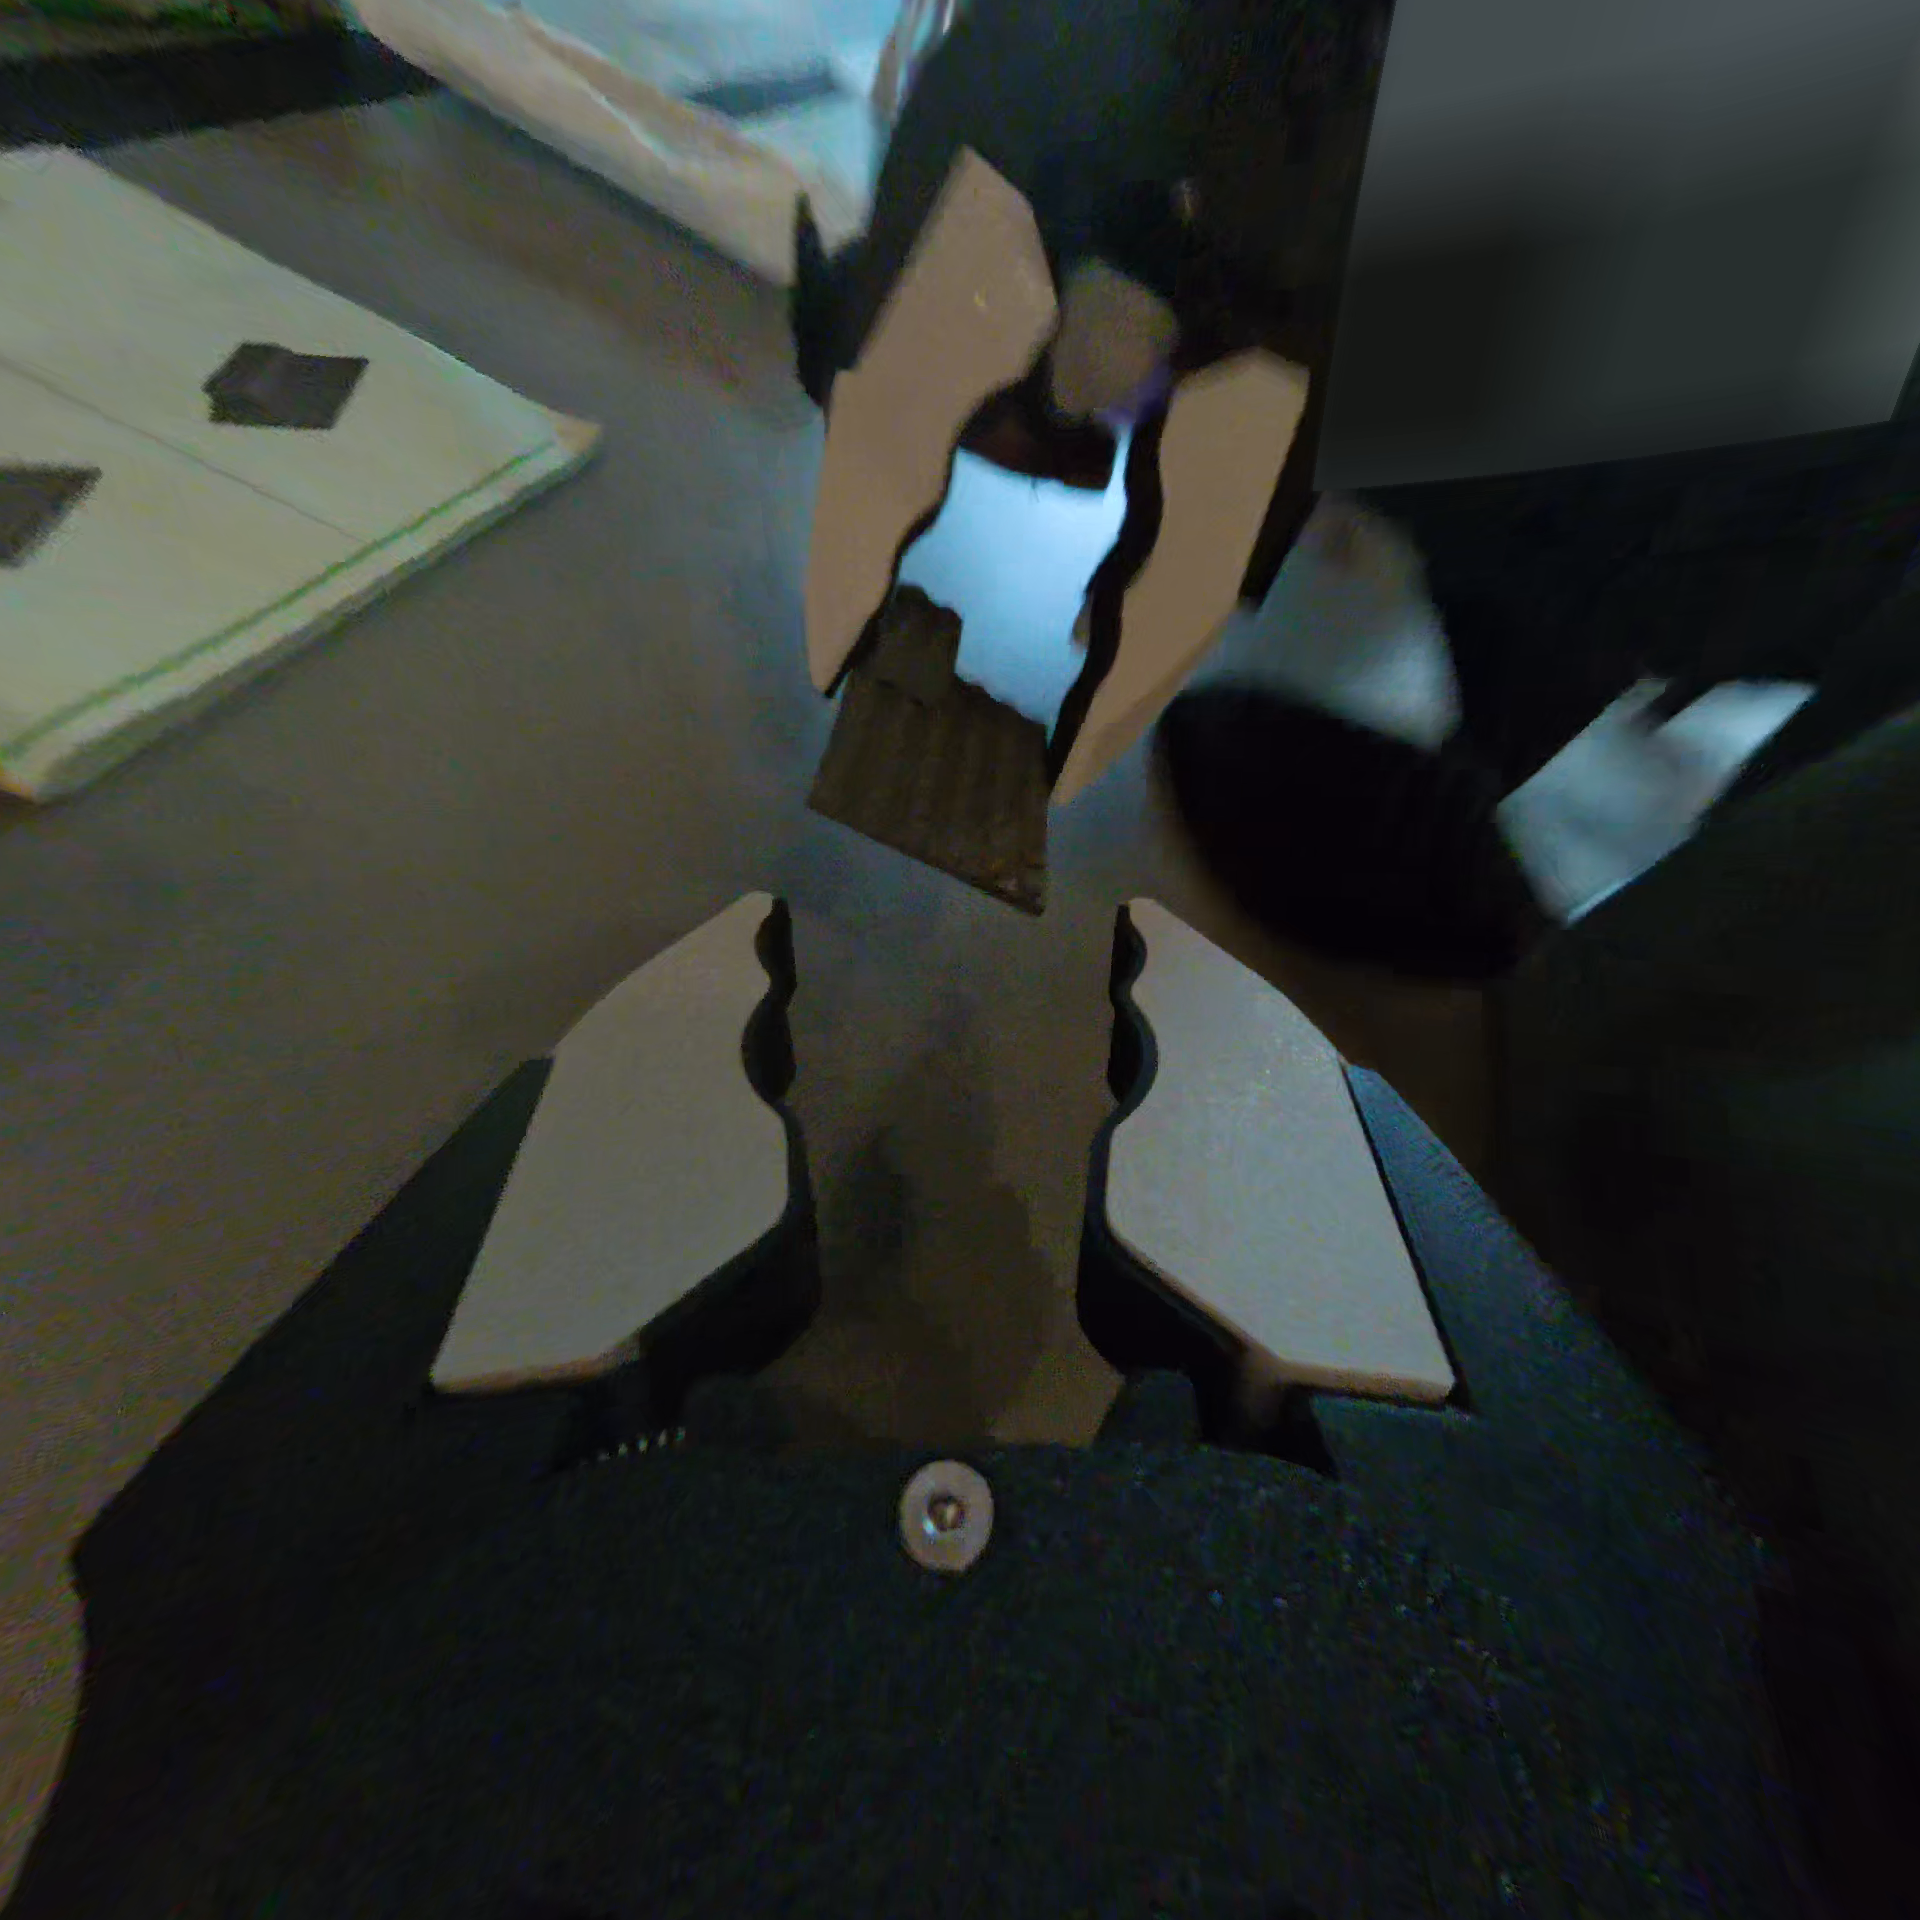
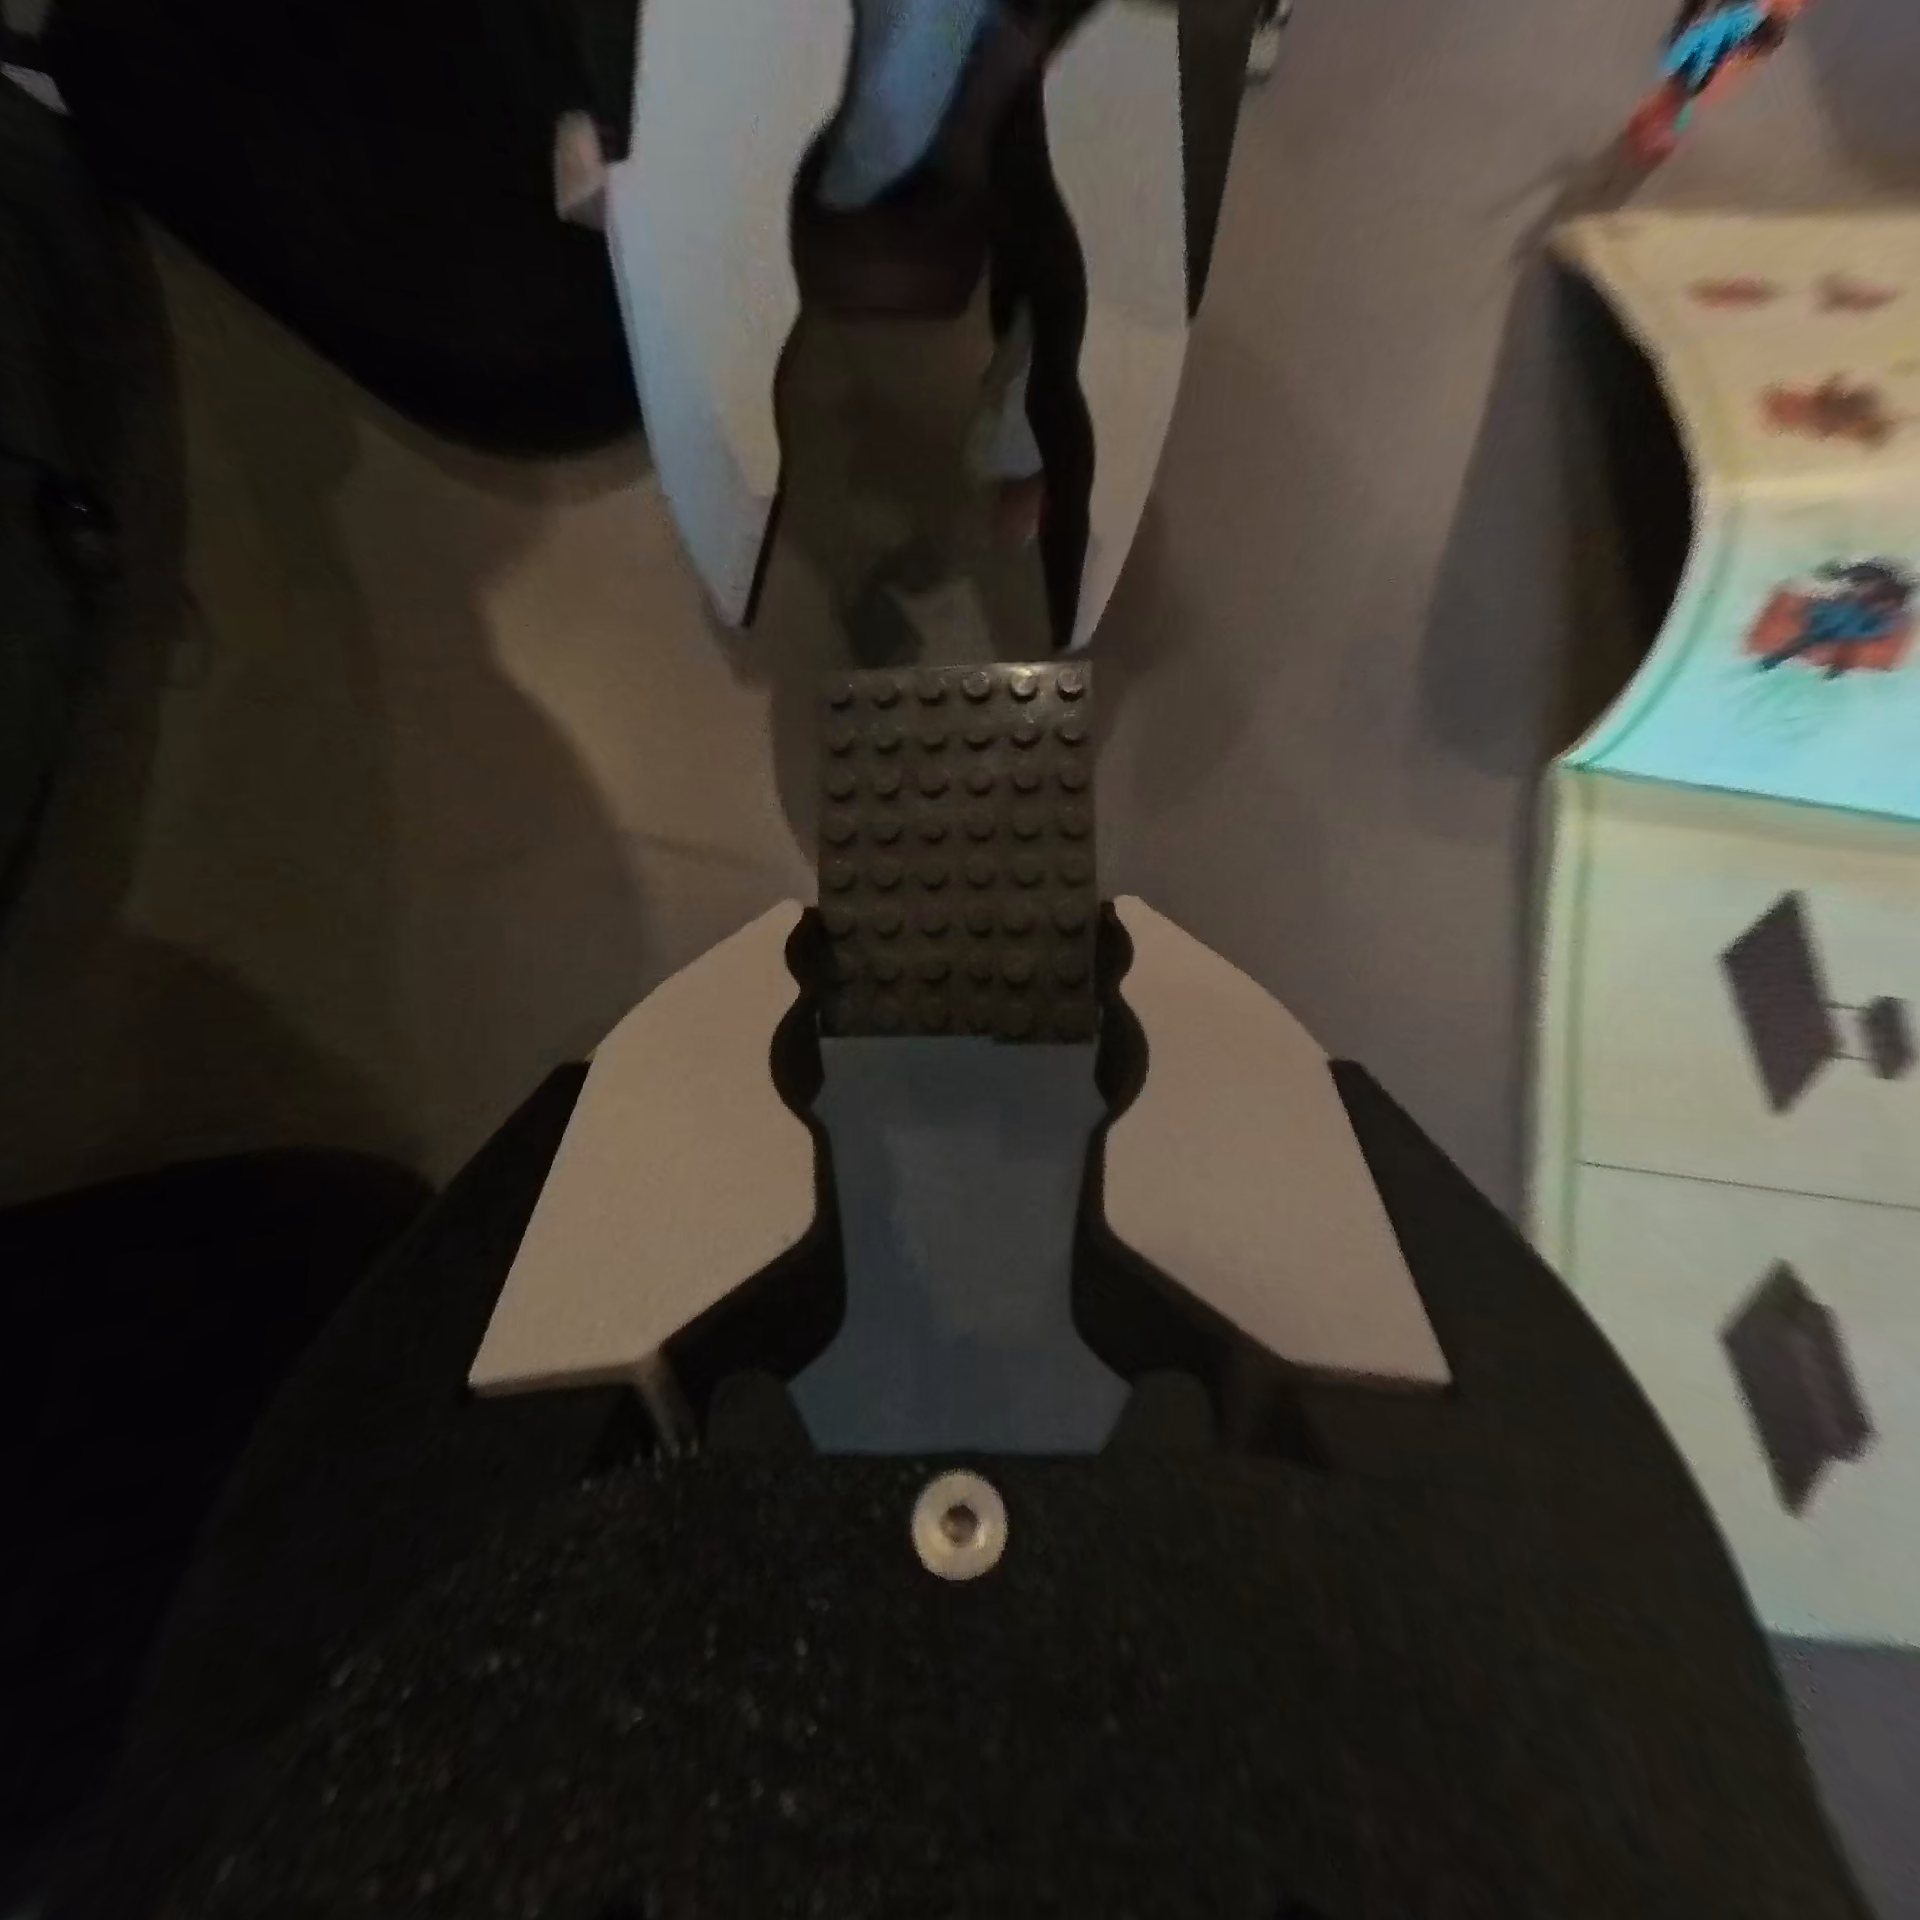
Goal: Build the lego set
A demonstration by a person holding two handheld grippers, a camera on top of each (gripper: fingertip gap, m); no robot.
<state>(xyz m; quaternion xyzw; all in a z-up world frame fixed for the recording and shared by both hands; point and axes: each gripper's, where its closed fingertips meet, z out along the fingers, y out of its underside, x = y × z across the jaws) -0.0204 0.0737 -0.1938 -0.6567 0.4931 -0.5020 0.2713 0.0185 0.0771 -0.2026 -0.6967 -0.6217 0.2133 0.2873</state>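
Blurred booklet runs off the edge; its pictures perhaps unreadable.

brown table — instruction booklet lying open | dark round object — blurred

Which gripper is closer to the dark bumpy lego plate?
The right. The right gripper is shut on the lego plate, squeezing its near end between its fingers. The left gripper is open and empty, facing the plate's far end without touching it.
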